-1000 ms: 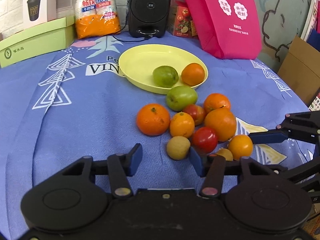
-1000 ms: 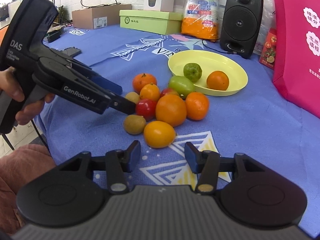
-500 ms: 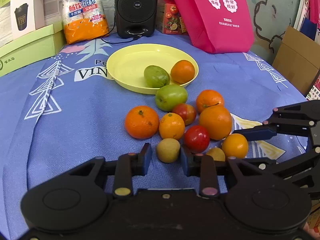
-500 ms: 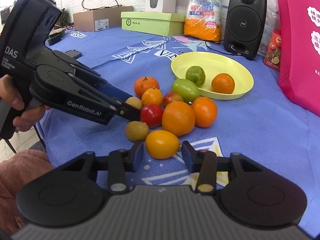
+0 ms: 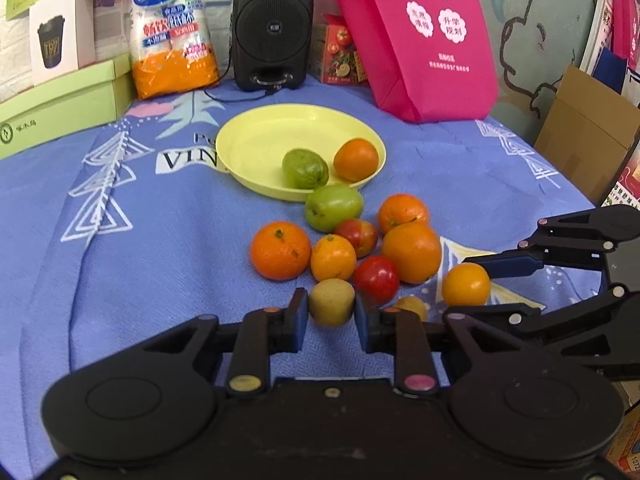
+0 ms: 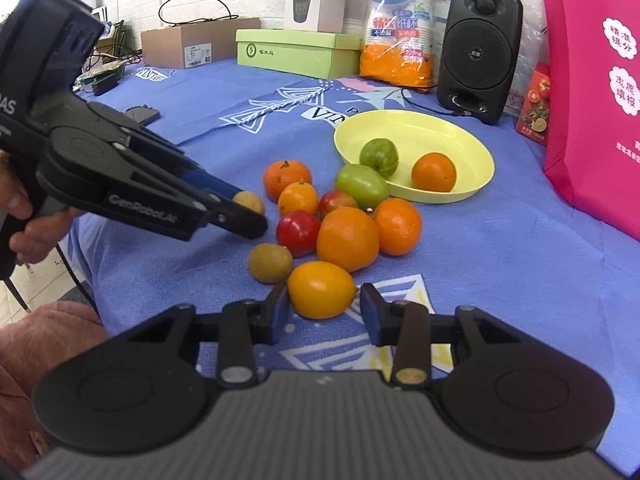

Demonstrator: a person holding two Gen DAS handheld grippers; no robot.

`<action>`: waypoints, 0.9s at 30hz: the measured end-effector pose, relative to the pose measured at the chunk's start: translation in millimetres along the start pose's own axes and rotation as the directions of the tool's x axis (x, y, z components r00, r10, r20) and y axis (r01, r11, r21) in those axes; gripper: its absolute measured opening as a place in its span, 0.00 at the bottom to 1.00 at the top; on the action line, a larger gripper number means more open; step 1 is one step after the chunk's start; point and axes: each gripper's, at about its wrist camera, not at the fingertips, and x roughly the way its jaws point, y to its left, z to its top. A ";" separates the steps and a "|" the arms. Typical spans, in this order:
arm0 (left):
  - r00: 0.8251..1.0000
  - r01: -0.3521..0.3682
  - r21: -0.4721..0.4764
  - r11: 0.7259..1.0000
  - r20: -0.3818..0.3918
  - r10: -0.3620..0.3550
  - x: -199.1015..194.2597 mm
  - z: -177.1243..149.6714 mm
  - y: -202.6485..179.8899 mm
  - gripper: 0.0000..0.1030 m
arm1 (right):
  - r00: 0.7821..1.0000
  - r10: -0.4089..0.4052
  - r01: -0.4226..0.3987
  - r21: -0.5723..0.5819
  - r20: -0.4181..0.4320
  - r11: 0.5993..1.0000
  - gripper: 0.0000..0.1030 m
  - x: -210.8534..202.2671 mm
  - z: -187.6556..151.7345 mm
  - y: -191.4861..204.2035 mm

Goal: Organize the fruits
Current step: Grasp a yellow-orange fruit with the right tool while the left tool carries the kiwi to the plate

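A yellow plate [image 5: 256,140] holds a green fruit [image 5: 305,169] and an orange [image 5: 356,159]. Several oranges, tomatoes and a green fruit lie in a pile [image 5: 408,252] on the blue cloth in front of it. My left gripper [image 5: 331,310] is shut on a small brown kiwi [image 5: 331,307] at the pile's near edge; it also shows in the right wrist view [image 6: 248,216]. My right gripper [image 6: 324,308] is open around a yellow-orange fruit [image 6: 321,289], its fingers not quite touching. A second brown kiwi [image 6: 270,262] lies beside that fruit.
A black speaker [image 5: 273,24], an orange cup pack [image 5: 172,28], a pink bag [image 5: 416,36] and green boxes [image 5: 60,108] line the table's back. A cardboard box [image 5: 588,136] stands off the right edge.
Both grippers moved forward to the pile. The left fingers closed onto the brown kiwi. The right fingers came around the yellow-orange fruit and narrowed.
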 end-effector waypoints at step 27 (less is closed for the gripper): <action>0.995 -0.077 -0.005 0.997 0.067 0.077 48.1 97.9 32.7 0.23 | 0.988 -0.109 0.104 0.046 0.111 0.993 0.37 27.4 78.0 -75.8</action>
